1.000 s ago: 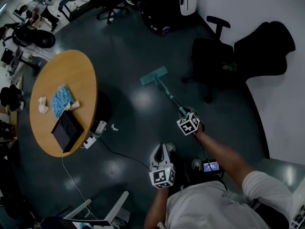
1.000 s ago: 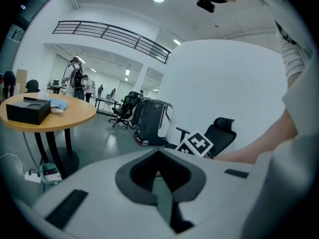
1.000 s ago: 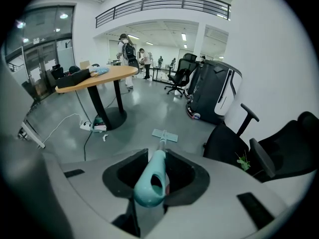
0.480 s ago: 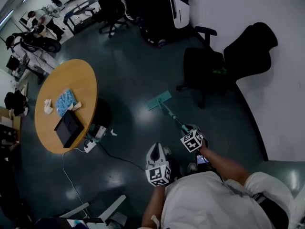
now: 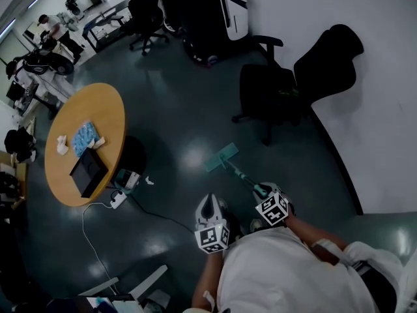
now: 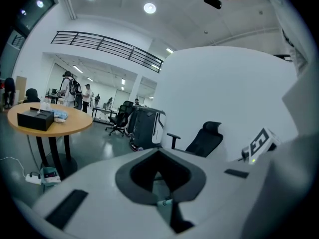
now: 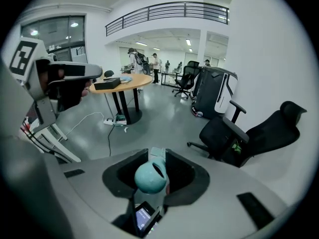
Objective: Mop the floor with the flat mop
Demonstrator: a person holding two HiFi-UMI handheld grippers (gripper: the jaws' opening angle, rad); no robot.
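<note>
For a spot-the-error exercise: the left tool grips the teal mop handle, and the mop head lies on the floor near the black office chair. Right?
No: the right tool grips the teal mop handle, as the right gripper view shows. The mop head does lie on the floor near the black office chair.

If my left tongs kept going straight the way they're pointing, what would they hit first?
Probably the black-and-white unit; nothing shows in the way before it, though the office chair stands close beside that line.
</note>
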